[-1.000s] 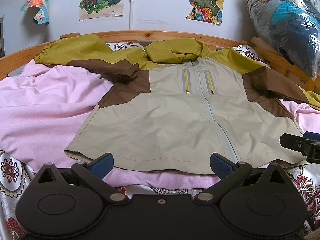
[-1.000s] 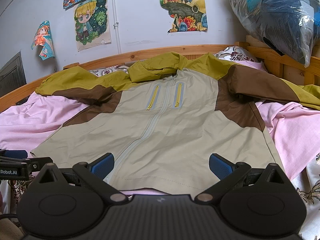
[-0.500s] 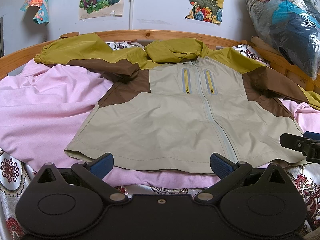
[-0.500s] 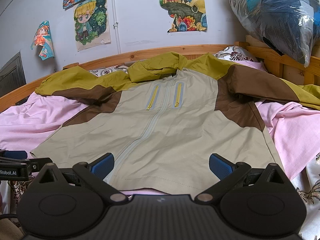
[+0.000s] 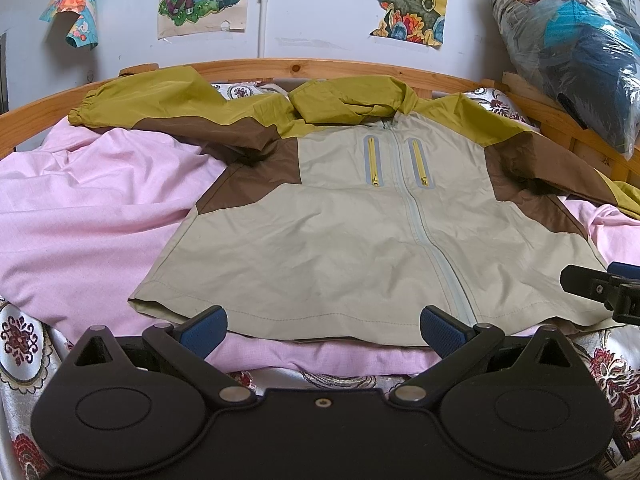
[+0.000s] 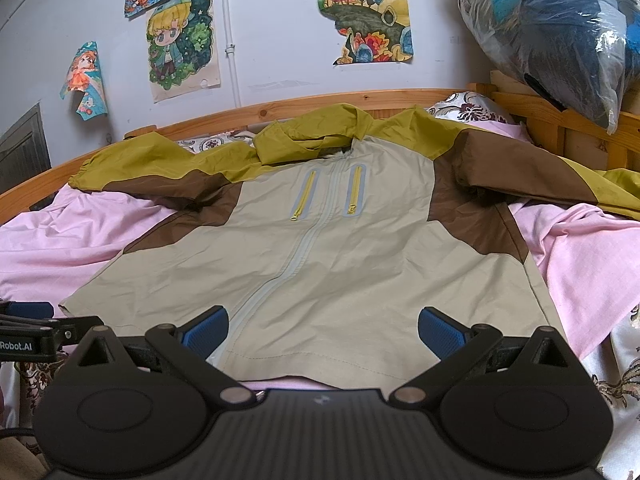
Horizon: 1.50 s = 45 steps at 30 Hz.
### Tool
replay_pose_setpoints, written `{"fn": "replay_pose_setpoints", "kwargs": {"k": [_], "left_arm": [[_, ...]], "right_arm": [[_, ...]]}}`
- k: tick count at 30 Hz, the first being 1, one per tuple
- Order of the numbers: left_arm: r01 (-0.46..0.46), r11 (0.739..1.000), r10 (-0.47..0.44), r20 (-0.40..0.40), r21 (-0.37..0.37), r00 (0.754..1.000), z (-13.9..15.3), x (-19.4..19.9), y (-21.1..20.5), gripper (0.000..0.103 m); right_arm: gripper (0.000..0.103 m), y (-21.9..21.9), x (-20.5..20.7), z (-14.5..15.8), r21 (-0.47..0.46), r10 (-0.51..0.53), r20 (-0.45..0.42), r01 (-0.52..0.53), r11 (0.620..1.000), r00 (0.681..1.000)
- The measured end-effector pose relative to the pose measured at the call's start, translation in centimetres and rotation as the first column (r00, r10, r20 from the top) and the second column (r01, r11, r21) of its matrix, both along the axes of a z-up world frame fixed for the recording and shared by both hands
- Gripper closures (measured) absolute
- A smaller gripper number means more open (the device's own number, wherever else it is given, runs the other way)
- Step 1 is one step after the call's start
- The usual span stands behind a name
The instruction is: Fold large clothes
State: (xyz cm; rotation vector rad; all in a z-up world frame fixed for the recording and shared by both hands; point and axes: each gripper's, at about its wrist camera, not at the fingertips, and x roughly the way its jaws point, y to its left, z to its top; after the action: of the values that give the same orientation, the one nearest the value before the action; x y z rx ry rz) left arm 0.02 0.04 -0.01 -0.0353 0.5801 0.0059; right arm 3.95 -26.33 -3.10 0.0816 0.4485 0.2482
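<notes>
Pink sheet covers the bed, and the big jacket lies flat on it, front up, sleeves spread toward 10 and 2 o'clock, ready for folding. Left tool and right tool wait wide open at its hem, holding nothing.

Home bedroom: wooden bed frame, pink sheet, cartoon posters on wall.
</notes>
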Motion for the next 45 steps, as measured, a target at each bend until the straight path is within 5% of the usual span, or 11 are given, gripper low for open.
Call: {"fn": "replay_pose_setpoints", "kwargs": {"k": [17,27,35,40,45], "left_arm": [[-0.002,1.000,0.002,-0.015,0.006,1.000,-1.2,0.2,-0.1,0.001],[0.008,0.999,-0.009,0.004,0.047,1.000,2.6,3.9,-1.6,0.001],[0.089,0.994,-0.089,-0.006,0.064,0.996,5.5,9.0,-5.3,0.001],[0.133,0.989,-0.132,-0.030,0.059,0.991,4.6,11.0,-7.8,0.001],[0.160,0.987,-0.157,-0.095,0.024,0.983,2.3,12.9,-9.6,0.001]], "right_arm": [[0.000,-0.6,0.2,0.0,-0.009,-0.035,0.000,0.035,0.999,0.999],[0.000,-6.2,1.6,3.1,0.041,-0.298,0.061,0.296,0.954,0.953],[0.000,-16.5,5.4,3.9,0.153,-0.575,0.020,0.566,0.810,0.818],[0.003,-22.1,8.1,2.9,0.170,-0.734,0.025,0.721,0.672,0.678],[0.007,-26.3,11.2,1.2,0.200,-0.811,-0.001,0.795,0.573,0.585]]}}
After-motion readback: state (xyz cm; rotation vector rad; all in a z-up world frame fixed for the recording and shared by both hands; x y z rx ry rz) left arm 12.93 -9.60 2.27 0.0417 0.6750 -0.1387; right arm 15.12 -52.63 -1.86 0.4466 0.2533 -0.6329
